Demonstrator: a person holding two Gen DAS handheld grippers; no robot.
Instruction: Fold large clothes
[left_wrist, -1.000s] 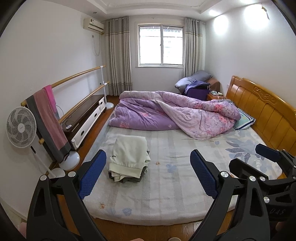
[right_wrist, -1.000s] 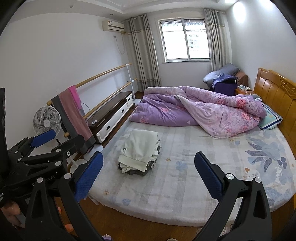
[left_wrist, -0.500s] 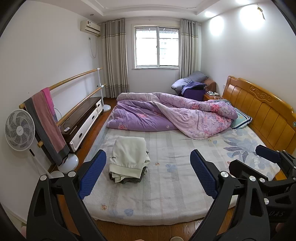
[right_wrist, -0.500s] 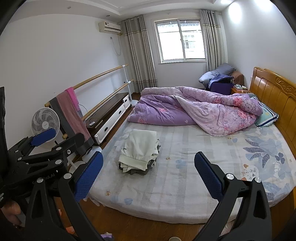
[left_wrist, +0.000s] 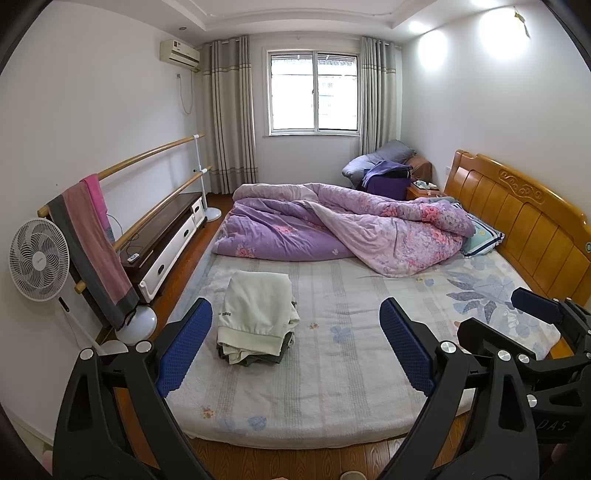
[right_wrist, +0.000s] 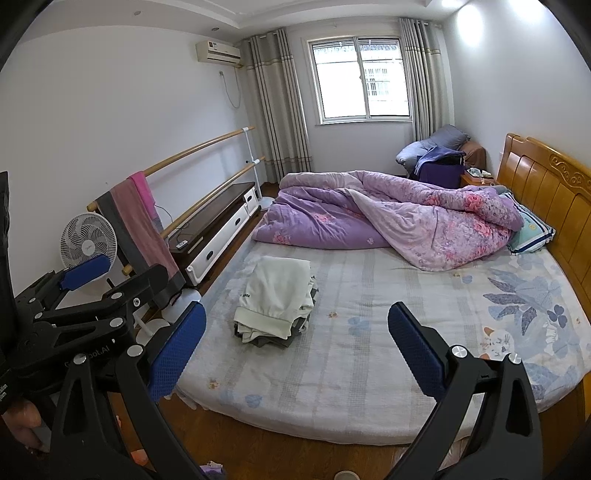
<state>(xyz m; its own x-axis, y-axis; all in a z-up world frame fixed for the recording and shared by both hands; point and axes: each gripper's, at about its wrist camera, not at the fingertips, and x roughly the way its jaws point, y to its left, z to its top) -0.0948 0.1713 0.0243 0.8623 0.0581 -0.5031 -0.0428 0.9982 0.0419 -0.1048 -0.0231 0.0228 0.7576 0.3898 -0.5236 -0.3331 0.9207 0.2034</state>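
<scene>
Bedroom, bed under pale striped sheet, purple quilt bunched at far end. Left gripper: jaws spread wide, empty, touching nothing. Right gripper: jaws equally wide, empty, held off the bed's near edge. Folded clothes stack, cream garment on top, lies on the sheet just beyond the left jaw of each gripper, well apart from the pads. Since a second ago: both views sit slightly further back; stack unmoved, jaws unchanged.
</scene>
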